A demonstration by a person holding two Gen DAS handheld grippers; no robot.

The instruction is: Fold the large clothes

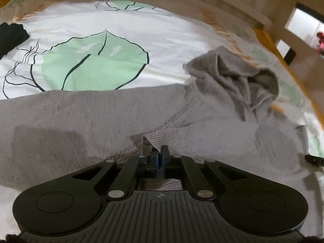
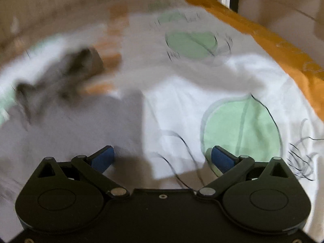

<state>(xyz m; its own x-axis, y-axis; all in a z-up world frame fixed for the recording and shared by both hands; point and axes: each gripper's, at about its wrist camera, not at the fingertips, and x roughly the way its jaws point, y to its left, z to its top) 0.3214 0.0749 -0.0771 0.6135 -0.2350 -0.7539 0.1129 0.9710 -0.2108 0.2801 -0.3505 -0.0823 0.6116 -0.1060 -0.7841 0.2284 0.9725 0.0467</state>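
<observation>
**Left tongs pinched on the grey sweater's ribbed cuff, right tongs spread wide over the bed**

The left gripper [image 1: 159, 155], a black two-finger tool with blue pads, has its jaws pressed together, and a fold of ribbed knit from the grey sweater [image 1: 85, 121] sits caught between the fingertips. The pinched piece looks like a sleeve cuff or hem band; its ribbing runs up and to the right from the tips.

The right gripper [image 2: 160, 158] stands spread wide, blue pads [image 2: 102, 159] far apart, with nothing between them. Its left finger hangs over the edge of the grey fabric, its right finger over a green leaf print; whether either touches the cloth cannot be told through the blur.

The large grey knitted sweater lies across the near part of the bed, on a white bedsheet printed with green leaves [image 1: 95, 62]. Its body spreads flat to the left of the left gripper, and its bunched hood or collar [image 1: 249, 81] is heaped toward the bed's right edge, beside the orange border [image 2: 263, 34]. A dark garment [image 1: 11, 38] lies at the sheet's far left edge, well apart from the sweater.
</observation>
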